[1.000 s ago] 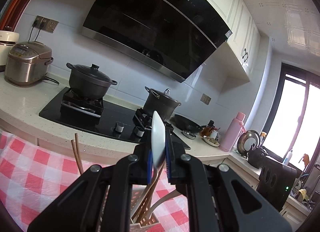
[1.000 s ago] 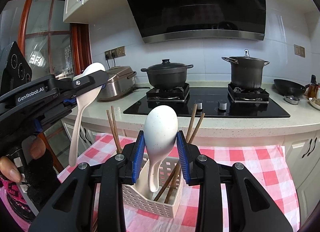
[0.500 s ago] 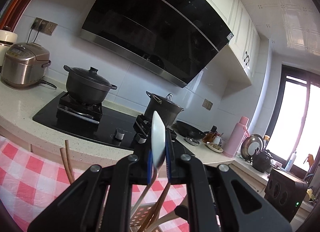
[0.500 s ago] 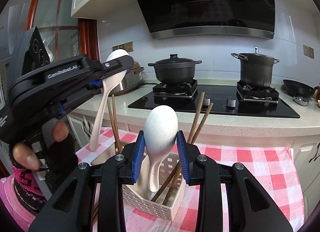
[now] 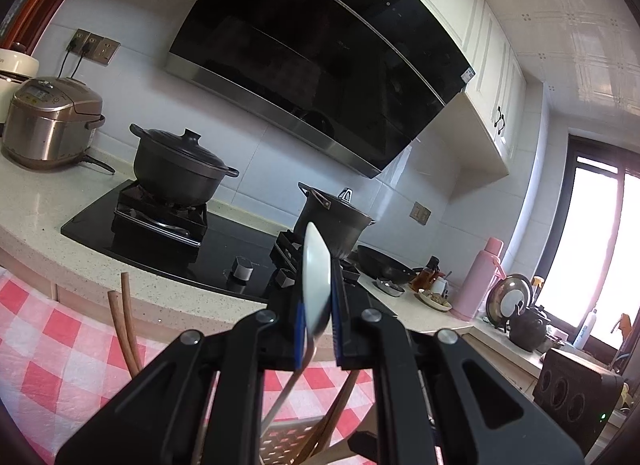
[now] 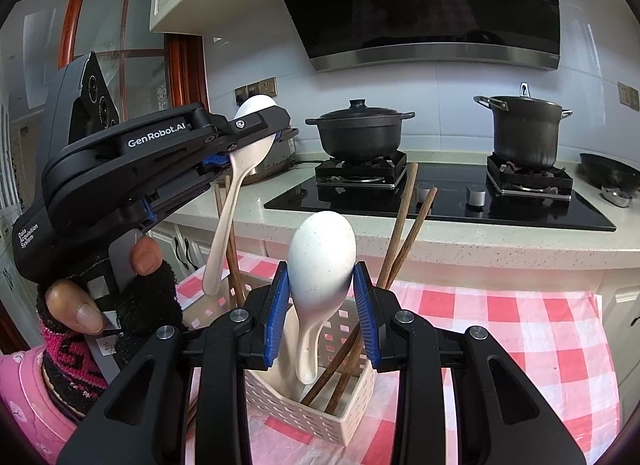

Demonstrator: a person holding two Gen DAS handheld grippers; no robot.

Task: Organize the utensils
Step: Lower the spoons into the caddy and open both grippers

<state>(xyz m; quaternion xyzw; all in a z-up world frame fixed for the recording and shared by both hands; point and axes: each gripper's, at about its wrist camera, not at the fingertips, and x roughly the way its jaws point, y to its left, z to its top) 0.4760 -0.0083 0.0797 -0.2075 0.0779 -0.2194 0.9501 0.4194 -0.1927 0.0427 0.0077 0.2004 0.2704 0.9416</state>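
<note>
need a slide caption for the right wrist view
Right hand-held gripper and left hand-held gripper each hold a white spoon over a white utensil basket with chopsticks.

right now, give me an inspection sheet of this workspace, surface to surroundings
surface: red and white checked cloth over the table.
job's things: white slotted caddy holding brown chopsticks; speckled spoon; plain white spoon.
clutter: nothing seen on the cloth.
grippers: left hand-held gripper shut on the plain white spoon's bowl; right hand-held gripper shut on the speckled spoon, handle down in the caddy.
cables: cords from the wall sockets behind the rice cooker.
surroundings: two black pots on the hob, range hood above.
</note>
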